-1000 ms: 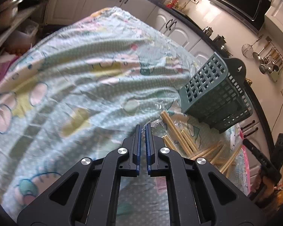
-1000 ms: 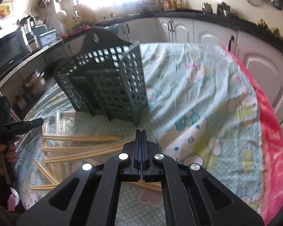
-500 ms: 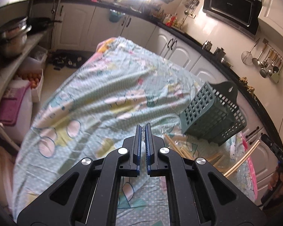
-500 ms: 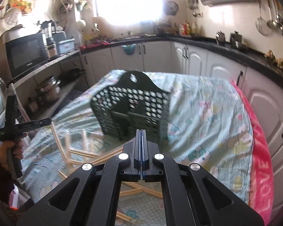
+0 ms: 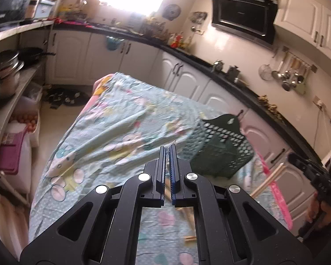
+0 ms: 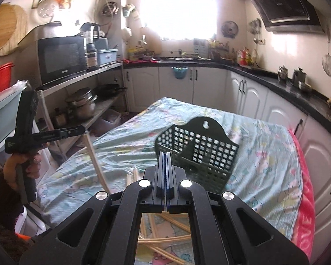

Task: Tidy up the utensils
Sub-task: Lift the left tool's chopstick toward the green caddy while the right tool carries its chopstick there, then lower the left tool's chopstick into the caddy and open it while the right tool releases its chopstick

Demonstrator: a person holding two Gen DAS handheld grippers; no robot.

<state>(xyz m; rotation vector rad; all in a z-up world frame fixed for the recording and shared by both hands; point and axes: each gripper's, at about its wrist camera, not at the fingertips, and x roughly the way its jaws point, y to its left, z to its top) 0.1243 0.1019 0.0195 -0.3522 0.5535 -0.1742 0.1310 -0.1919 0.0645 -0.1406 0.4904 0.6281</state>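
Note:
A dark green slotted utensil basket (image 6: 197, 152) stands on the patterned cloth table (image 6: 264, 154); it also shows in the left wrist view (image 5: 220, 150). Several wooden chopsticks (image 6: 165, 238) lie loose on the cloth below my right gripper. My left gripper (image 5: 167, 152) is shut on a chopstick (image 6: 97, 165), which hangs down from it above the table's left side. My right gripper (image 6: 164, 154) is shut on another chopstick (image 5: 267, 183), seen slanting in the left wrist view. Both grippers are raised above the table.
White cabinets and a black counter (image 6: 275, 77) run round the room. Shelves with pots (image 6: 81, 103) and a microwave (image 6: 61, 59) stand left of the table. A pink blanket edge (image 6: 304, 194) hangs on the table's right side.
Both grippers have risen well above the table, each carrying a chopstick up from the pile. The basket and the loose chopsticks now sit lower and farther away.

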